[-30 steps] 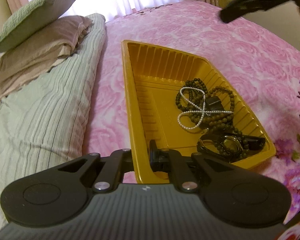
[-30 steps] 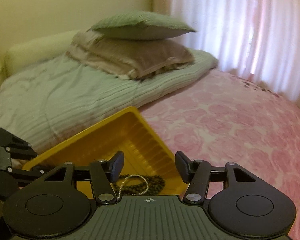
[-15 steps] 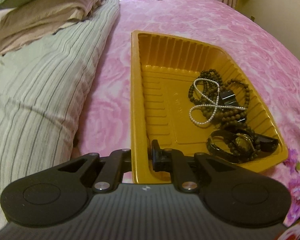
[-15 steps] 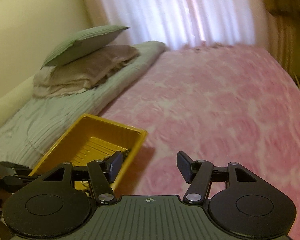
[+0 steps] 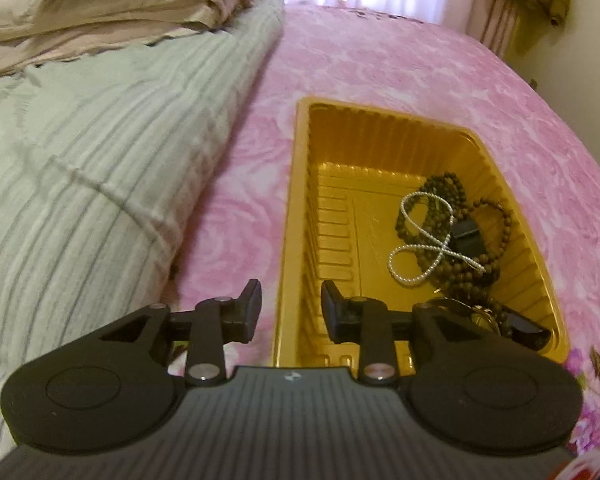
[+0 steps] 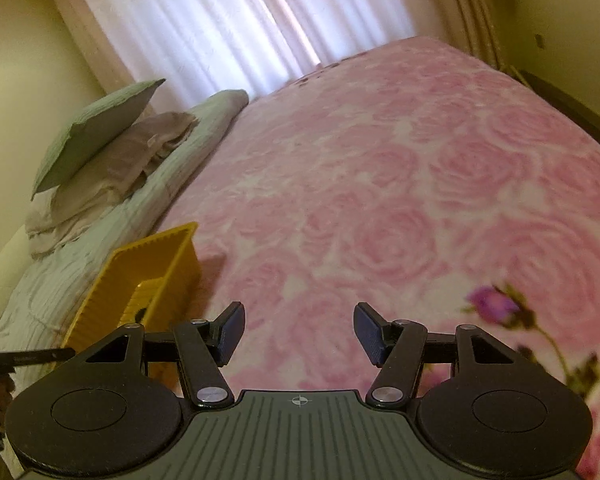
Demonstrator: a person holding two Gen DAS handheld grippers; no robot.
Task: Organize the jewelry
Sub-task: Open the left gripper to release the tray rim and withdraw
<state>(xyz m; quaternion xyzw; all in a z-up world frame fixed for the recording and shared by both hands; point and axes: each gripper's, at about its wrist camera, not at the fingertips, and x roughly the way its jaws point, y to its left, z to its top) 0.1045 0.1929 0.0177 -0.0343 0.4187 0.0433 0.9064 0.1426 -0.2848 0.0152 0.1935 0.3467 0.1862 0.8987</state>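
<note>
Opening astride the yellow tray (image 5: 296,216) rim, left gripper (image 5: 290,306) grips nothing; right gripper (image 6: 298,334) gapes empty.

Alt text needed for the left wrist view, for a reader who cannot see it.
A yellow tray on a pink floral bedspread holds dark bead strands, a white pearl strand and a dark watch. The left gripper straddles the tray's near left wall, jaws opening, not pressing it. A striped quilt lies left.

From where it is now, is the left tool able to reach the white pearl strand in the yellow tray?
Probably yes. The left tool, its jaws opening and empty, straddles the yellow tray wall at the near end. The white pearl strand lies uncovered on the dark bead necklaces, nothing above it.
</note>
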